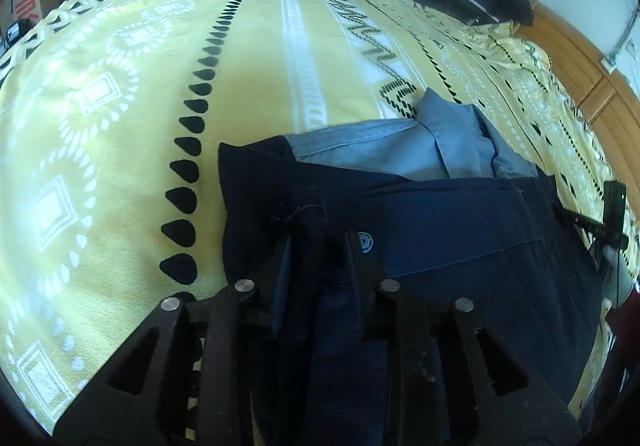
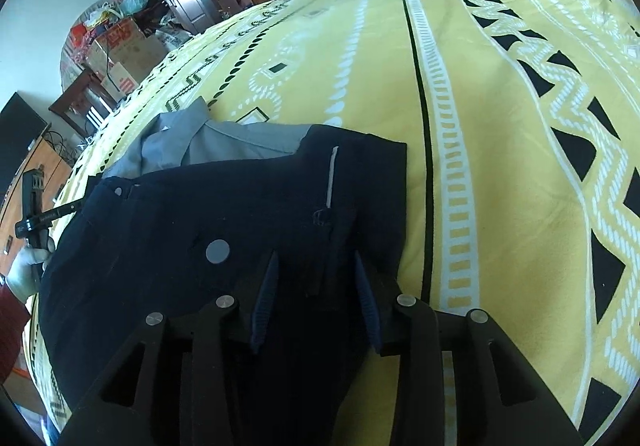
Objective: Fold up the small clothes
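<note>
Lying flat on the bed (image 1: pixel 120 106), the navy garment (image 1: pixel 460 230) runs sideways between both grippers, left (image 1: pixel 320 270) and right (image 2: pixel 316 286), each with fingers spread over its waistband corners.

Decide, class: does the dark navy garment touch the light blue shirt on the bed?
Touching. In the left wrist view the navy garment overlaps the near edge of the light blue shirt with no yellow bedspread between; the right wrist view agrees.

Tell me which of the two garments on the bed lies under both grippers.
The dark navy buttoned garment, nearest the cameras; both grippers' jaws stand open over it. The light grey-blue shirt lies beyond it, partly tucked under its far edge.
</note>
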